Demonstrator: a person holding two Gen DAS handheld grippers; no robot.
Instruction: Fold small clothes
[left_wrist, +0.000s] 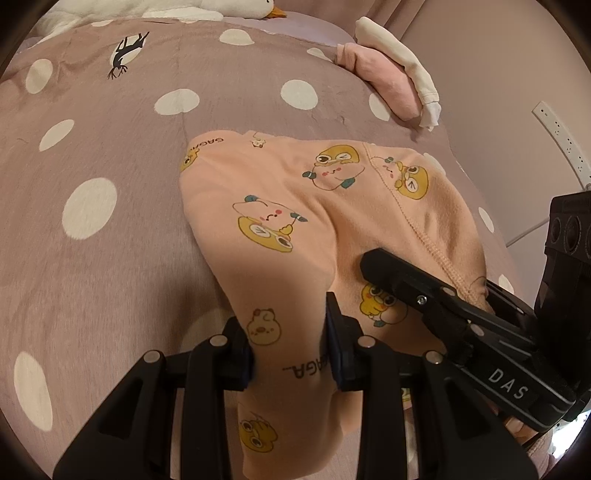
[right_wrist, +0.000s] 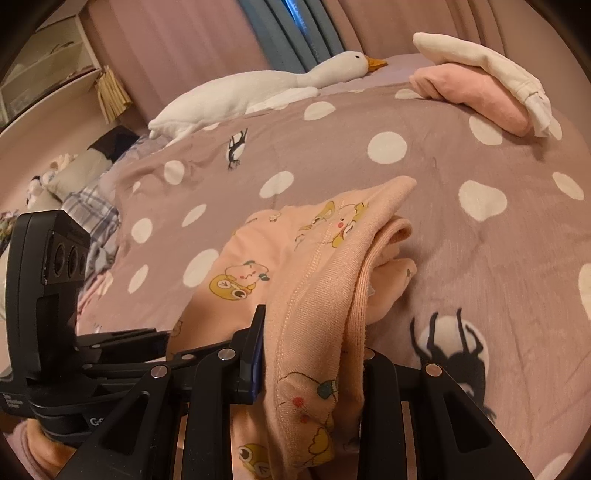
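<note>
A small peach garment (left_wrist: 295, 229) printed with cartoon frogs lies partly folded on the mauve polka-dot bedspread (left_wrist: 110, 166). My left gripper (left_wrist: 290, 354) is shut on its near edge, with cloth between the pads. My right gripper (right_wrist: 314, 354) is shut on the garment's ribbed hem (right_wrist: 321, 295), which bunches up between its fingers. The right gripper also shows in the left wrist view (left_wrist: 443, 306), lying across the garment's right side. The left gripper shows at the left of the right wrist view (right_wrist: 122, 343).
A folded pink garment (right_wrist: 476, 96) with a folded white one (right_wrist: 487, 66) on top sits at the far right of the bed. A white plush goose (right_wrist: 258, 88) lies at the back. Shelves (right_wrist: 48, 77) and loose clothes (right_wrist: 92, 210) are at the left. A power strip (left_wrist: 561, 140) hangs on the wall.
</note>
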